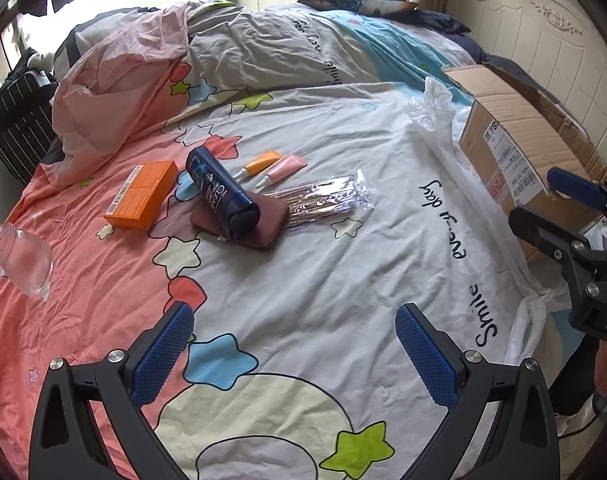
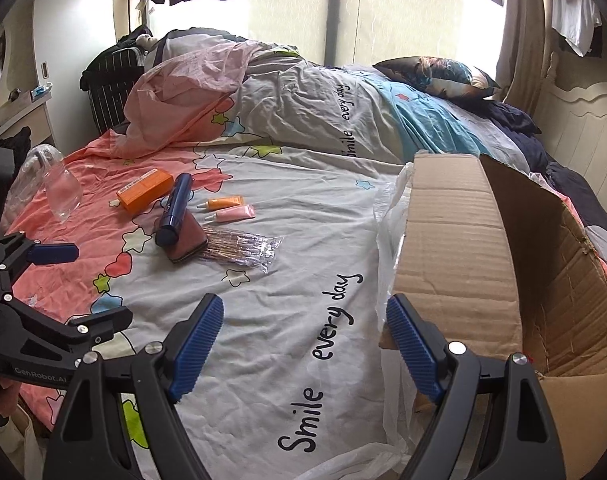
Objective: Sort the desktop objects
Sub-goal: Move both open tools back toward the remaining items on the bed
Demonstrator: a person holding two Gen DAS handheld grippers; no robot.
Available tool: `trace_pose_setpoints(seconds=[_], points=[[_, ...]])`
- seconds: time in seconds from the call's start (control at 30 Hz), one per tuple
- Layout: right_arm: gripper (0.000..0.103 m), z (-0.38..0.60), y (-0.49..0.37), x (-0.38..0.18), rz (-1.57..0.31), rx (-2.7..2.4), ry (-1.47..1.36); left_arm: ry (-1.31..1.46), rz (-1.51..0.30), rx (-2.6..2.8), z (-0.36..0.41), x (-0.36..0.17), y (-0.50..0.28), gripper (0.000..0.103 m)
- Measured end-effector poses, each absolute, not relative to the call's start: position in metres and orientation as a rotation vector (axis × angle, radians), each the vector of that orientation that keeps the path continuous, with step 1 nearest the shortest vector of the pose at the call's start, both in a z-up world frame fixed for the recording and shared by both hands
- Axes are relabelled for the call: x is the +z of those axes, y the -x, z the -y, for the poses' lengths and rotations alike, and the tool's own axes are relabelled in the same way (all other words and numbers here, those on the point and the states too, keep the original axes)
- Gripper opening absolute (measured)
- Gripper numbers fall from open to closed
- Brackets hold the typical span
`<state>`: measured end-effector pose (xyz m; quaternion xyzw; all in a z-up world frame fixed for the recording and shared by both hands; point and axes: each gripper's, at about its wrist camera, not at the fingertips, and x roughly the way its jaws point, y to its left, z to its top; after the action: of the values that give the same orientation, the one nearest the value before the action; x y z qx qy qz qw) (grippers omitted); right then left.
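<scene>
**Both tongs gape over the bedspread**

Left gripper point(image 1: 295, 344) and right gripper point(image 2: 305, 344) hang spread, holding nothing. Mid-bed, a navy bottle point(image 1: 220, 194) leans across a maroon pouch point(image 1: 259, 220), beside an orange box point(image 1: 142, 195), two tubes point(image 1: 275, 168), bagged brushes point(image 1: 323, 198). Cardboard box point(image 2: 463, 248) sits right.

Open quilt point(image 2: 287, 320) along near edge. Toward far-left corner, clustered orange box point(image 1: 141, 194), dark blue bottle point(image 1: 219, 196), tubes point(image 1: 273, 168). Cardboard box point(image 2: 459, 248) and plastic bag point(image 1: 435, 120) blocking right edge.
</scene>
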<state>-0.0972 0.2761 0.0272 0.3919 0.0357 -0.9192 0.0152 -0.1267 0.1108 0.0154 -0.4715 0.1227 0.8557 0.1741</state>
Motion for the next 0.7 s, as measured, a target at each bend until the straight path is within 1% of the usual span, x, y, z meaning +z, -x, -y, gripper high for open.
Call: trace_pose_setpoints(seconds=[0.5, 0.7], points=[[0.082, -0.245, 0.138, 0.003, -0.202, -2.758, -1.282, 1.439, -0.247, 2.486, -0.075, 0.005, 0.167, 0.103], [0.082, -0.234, 0.155, -0.005, -0.301, -2.715, -1.304, 1.466, -0.272, 2.486, -0.078, -0.003, 0.181, 0.103]])
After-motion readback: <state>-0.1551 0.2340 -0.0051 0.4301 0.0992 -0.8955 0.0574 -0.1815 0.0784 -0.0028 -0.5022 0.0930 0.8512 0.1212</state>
